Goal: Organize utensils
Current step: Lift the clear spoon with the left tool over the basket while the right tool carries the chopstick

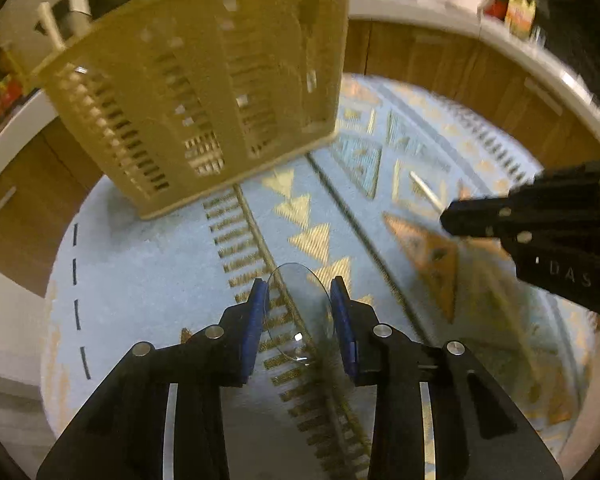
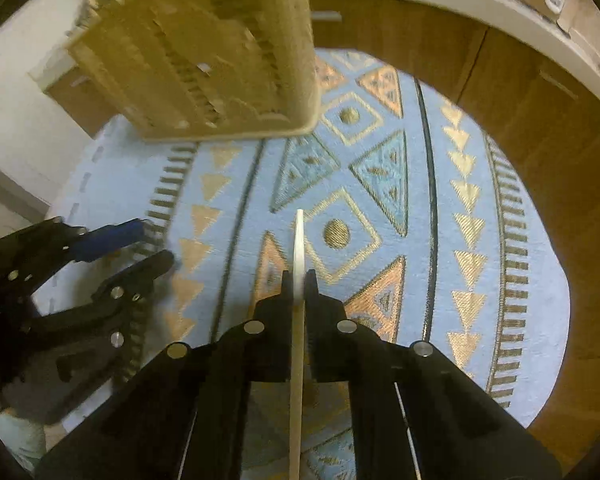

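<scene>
Right claw (image 2: pixel 299 276), clamped on a white utensil (image 2: pixel 299 240) whose long axis points toward the tray (image 2: pixel 204 60) ahead; left claw (image 1: pixel 299 300) pinches a clear spoon (image 1: pixel 300 312) (equally near).

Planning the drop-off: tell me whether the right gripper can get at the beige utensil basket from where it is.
Probably yes. The right gripper, shut on a white utensil, faces the basket across bare rug.
</scene>
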`<state>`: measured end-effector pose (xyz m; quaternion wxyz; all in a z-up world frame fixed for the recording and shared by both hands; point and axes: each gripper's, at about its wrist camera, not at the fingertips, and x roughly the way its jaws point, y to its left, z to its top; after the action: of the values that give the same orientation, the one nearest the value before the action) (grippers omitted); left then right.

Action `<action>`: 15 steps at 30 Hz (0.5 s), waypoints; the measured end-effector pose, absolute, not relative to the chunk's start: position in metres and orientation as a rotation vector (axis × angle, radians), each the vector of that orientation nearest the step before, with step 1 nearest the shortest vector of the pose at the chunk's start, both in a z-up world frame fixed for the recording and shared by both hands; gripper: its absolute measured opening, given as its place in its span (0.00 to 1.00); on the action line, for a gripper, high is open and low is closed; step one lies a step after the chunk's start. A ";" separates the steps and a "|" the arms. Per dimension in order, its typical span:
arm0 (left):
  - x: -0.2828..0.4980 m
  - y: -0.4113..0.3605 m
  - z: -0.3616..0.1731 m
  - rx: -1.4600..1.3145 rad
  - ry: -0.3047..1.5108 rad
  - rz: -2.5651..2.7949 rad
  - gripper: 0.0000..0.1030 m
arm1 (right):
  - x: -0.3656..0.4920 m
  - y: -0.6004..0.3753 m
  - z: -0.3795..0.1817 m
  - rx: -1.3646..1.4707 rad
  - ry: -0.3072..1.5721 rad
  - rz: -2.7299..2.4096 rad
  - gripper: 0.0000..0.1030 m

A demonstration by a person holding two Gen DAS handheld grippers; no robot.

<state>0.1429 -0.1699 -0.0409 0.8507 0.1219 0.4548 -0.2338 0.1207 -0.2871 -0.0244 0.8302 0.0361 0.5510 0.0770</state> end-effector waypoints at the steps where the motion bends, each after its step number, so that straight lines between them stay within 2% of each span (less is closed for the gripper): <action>1: 0.141 -0.167 -0.037 0.236 0.939 -0.496 0.30 | 0.116 -0.288 -0.019 0.084 1.147 0.177 0.04; 15: 0.096 -0.114 0.036 0.008 0.581 -0.497 0.30 | 0.047 -0.289 0.041 0.122 0.780 0.323 0.04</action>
<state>0.0958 -0.1142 0.0355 0.9277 0.0039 0.2836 -0.2425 0.0472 -0.2889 0.0410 0.9104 0.0592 0.3783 0.1567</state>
